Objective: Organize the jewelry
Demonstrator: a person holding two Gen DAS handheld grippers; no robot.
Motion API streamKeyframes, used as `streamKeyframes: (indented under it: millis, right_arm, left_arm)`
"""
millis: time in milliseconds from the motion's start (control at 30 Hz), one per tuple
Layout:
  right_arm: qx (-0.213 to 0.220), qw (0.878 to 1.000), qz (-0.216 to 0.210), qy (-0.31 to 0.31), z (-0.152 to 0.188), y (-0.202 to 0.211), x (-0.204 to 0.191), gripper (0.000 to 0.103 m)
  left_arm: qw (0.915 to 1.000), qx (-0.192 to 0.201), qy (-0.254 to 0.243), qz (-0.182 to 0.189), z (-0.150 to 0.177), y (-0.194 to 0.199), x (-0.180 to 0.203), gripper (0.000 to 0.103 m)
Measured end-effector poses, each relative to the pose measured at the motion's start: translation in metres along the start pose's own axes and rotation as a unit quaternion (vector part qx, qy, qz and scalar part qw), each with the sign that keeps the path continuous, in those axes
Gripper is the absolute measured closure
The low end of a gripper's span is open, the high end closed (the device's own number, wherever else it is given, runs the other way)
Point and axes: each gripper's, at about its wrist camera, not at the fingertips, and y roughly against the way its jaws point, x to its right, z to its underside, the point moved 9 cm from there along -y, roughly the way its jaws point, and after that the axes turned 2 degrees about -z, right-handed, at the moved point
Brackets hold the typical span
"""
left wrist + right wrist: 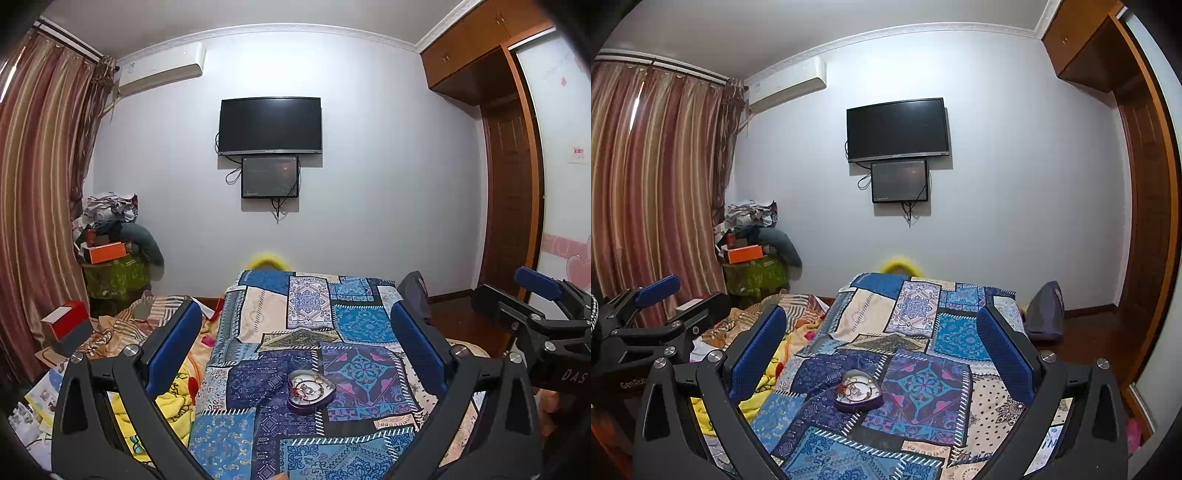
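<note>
**Heart dish dead ahead, both tongs spread and empty**

On the left, the left tongs (pixel 295 343) are spread wide, gripping nothing. The heart-shaped jewelry dish (pixel 311 390) sits on the patchwork cloth (pixel 354 325), about midway between its left and right edges and toward its near end, forward of and below both tongs, its point aimed roughly toward them. Tangled jewelry (pixel 308 387) lies inside. On the right, the right tongs (pixel 881 345) also gape empty. Neither looks clearly nearer.
</note>
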Motion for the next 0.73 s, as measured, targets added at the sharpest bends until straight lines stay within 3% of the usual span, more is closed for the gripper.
streamKeyframes:
  millis: [733]
  right_arm:
    - [-0.017,1.000,-0.001,-0.003,0.006,-0.011,0.001,0.001]
  left_arm:
    - [0.9999,-0.013,0.005,-0.007,0.007,-0.008,-0.006,0.000]
